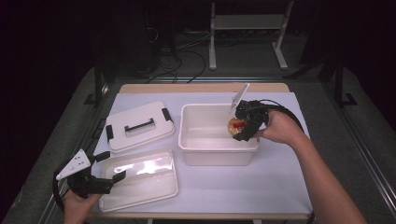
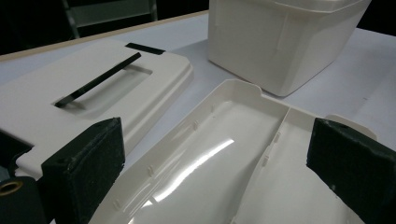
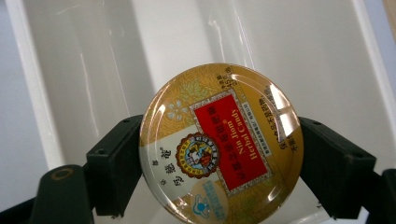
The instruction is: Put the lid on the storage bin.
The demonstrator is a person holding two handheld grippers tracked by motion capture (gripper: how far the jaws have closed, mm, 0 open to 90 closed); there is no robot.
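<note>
My right gripper (image 1: pixel 240 128) is shut on a round gold candy tin (image 3: pixel 222 144) with a red label, its pads (image 3: pixel 116 163) pressing both sides of the rim. It holds the tin (image 1: pixel 235 125) over the right end of the deep white bin (image 1: pixel 187 140), just inside the rim. The bin's pale inside (image 3: pixel 140 46) lies below the tin. My left gripper (image 1: pixel 108 167) stands open at the table's front left, next to the left edge of a shallow white tray (image 1: pixel 140 179). In the left gripper view the tray (image 2: pixel 219 163) lies between the two black pads (image 2: pixel 86 163), untouched.
A white lid with a black handle (image 1: pixel 139 126) and black side clips lies flat at the left, behind the tray. The lid (image 2: pixel 84 88) and the bin's outer wall (image 2: pixel 280 42) stand ahead of the left gripper. Beyond the table's far edge are cables and a metal frame (image 1: pixel 247 28).
</note>
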